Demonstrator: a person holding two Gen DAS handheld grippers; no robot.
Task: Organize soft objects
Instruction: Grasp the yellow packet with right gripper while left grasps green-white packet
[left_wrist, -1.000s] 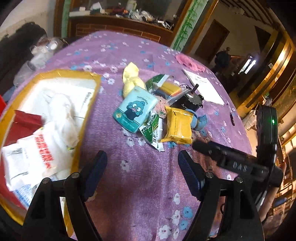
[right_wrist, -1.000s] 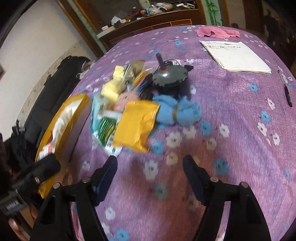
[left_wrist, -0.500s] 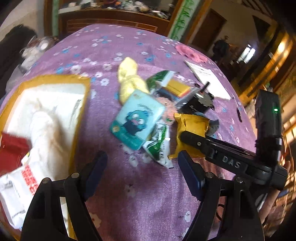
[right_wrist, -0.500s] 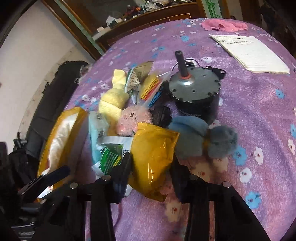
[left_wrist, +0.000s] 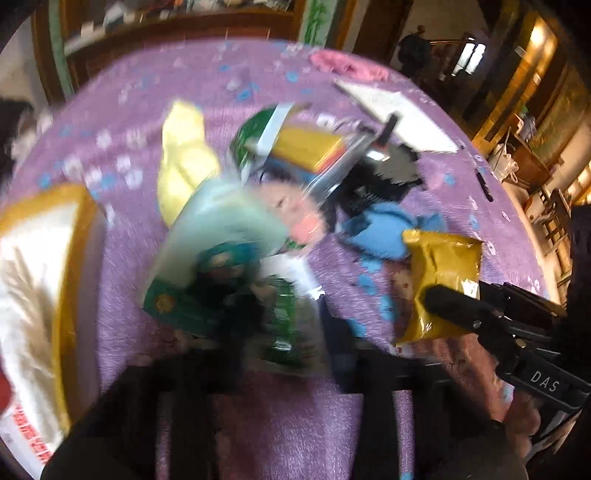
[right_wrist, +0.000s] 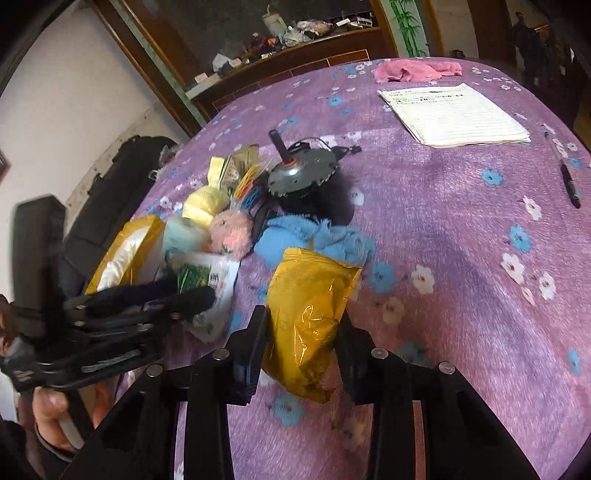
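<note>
My right gripper (right_wrist: 301, 343) is shut on a yellow snack packet (right_wrist: 310, 314), which also shows in the left wrist view (left_wrist: 439, 280), held just above the purple cloth. My left gripper (left_wrist: 280, 332) is closed around a green and white packet (left_wrist: 284, 317), also in the right wrist view (right_wrist: 207, 280); the left view is blurred. Beside them lie a teal cartoon packet (left_wrist: 218, 240), a pink plush (right_wrist: 232, 232), a blue plush (right_wrist: 310, 236) and a yellow plush (right_wrist: 205, 199).
A yellow-rimmed tray (left_wrist: 70, 258) of packets sits at the left. A grey motor (right_wrist: 303, 173) stands behind the pile. A paper pad (right_wrist: 454, 112), a pen (right_wrist: 567, 175) and a pink cloth (right_wrist: 413, 70) lie further back on the flowered table.
Both grippers moved forward into the pile and closed. The right one took hold of the yellow packet and drew it away from the pile; the left closed on the green and white packet.
</note>
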